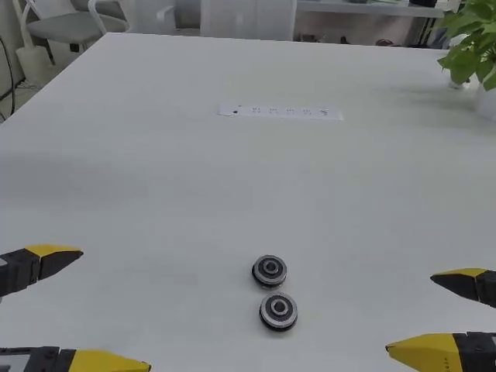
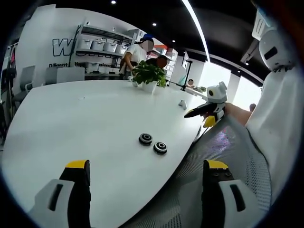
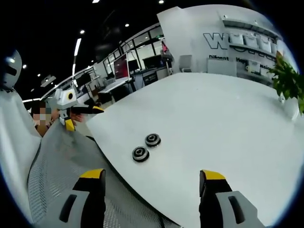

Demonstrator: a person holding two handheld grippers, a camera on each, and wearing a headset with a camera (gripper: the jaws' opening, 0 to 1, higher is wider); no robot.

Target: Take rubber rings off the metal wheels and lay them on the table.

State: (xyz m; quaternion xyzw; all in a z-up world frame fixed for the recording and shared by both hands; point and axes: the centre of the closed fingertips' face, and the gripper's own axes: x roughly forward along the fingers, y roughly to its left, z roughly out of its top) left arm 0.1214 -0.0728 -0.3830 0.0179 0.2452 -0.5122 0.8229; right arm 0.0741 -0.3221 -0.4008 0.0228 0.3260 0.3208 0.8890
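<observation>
Two small metal wheels with black rubber rings lie flat on the white table, close together near its front edge: one wheel and a nearer wheel. They also appear as wheels in the left gripper view and wheels in the right gripper view. My left gripper is open at the lower left, well apart from them. At the lower right, my right gripper is open too. Both hold nothing. Yellow-tipped fingers frame each gripper view.
A flat white strip with small marks lies mid-table further back. A potted green plant stands at the far right corner. Chairs stand beyond the far left edge. People stand by shelves in the background.
</observation>
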